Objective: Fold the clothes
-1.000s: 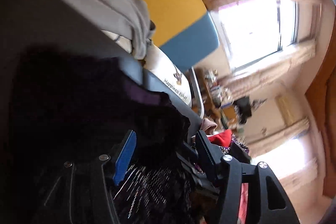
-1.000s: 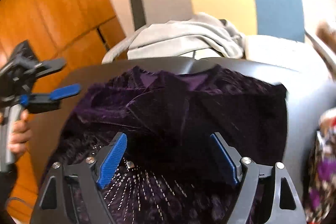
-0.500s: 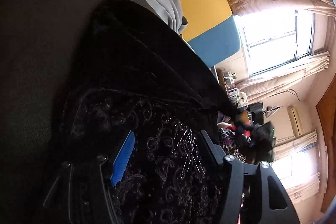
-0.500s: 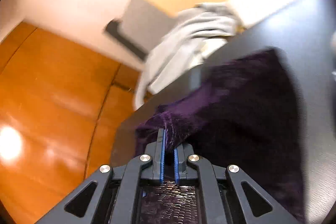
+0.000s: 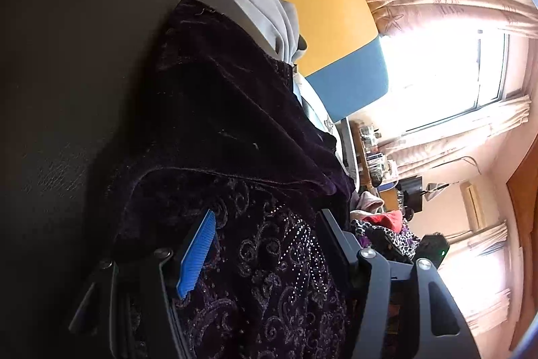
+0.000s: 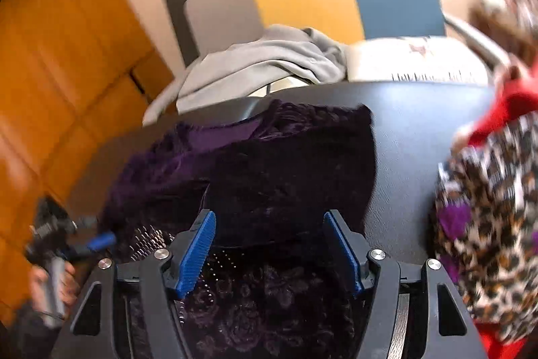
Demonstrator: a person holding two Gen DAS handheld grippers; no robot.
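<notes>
Lies on the dark bench: purple velvet top, long axis running 6 to 12. Left gripper released, fingers astride the beaded hem at 6, nearer the left edge. Right gripper just reopened, released over the folded flap, nothing pinched. Seen only from the right wrist: leopard-print pile at 3.

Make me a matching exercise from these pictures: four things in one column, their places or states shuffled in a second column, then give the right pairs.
Things
1. purple velvet garment
2. grey garment
3. leopard-print cloth
4. right gripper

Places or states
A. heaped at the table's right edge
B. jaws apart, nothing pinched
C. bunched beyond the table's far edge
D. lying partly folded on the dark table

Pairs: 1-D, 2-C, 3-A, 4-B
</notes>
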